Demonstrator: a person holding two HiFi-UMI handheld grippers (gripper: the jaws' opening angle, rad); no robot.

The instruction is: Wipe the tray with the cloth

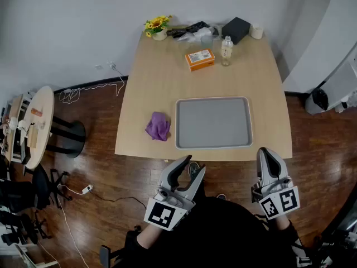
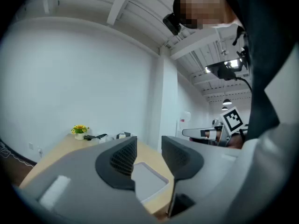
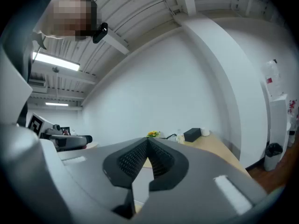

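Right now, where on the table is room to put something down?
Bare tabletop lies between the orange box and the tray, and beyond the purple cloth on the left. The far edge is crowded: flowers, cables, bottle, black box.

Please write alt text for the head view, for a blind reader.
A grey tray lies on a wooden table, a purple cloth beside its left edge. Nearer, the left tool, open, and right tool, shut, hold nothing.

White wall [image 1: 67, 21], wood floor [image 1: 100, 116] — round side table [image 1: 44, 111]
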